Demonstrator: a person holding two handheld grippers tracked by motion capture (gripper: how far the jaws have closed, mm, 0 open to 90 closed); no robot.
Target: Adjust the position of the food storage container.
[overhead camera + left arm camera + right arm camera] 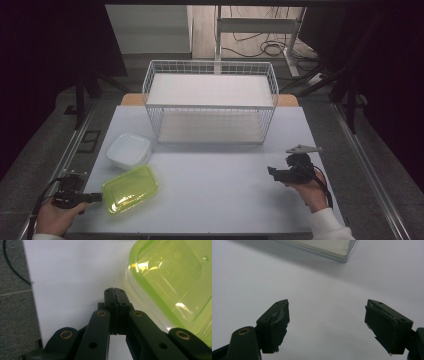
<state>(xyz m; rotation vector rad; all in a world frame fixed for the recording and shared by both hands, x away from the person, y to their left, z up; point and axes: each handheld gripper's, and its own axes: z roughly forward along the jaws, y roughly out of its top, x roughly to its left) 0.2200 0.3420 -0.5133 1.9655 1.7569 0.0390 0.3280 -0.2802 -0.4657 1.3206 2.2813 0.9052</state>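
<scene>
1. Green container [130, 189]: translucent lime plastic, shallow, rounded corners. Lies on the bench at about 8 o'clock from the bench centre, near the front edge, turned slightly askew. In the left gripper view [172, 282] it sits just beside the jaw tips, at their 2 o'clock.
2. Left hand-held gripper [96, 197]: held low at the bench's front left corner, pointing toward 3 o'clock at the green container's near corner. In the left gripper view [115, 293] the jaws are pressed fully together with nothing between them; whether the tips touch the container's rim cannot be told.
3. Right hand-held gripper [271, 172]: held at about 4 o'clock from the bench centre, pointing toward 9 o'clock. Jaws spread wide in the right gripper view [327, 325], holding nothing, bare bench beneath.
4. White container [128, 150]: shallow, at 12 o'clock from the green container, just apart from it.
5. Wire basket [210, 102]: white, two-level, at the bench's 12 o'clock side.
6. Bench [225, 195]: pale grey-white top.
</scene>
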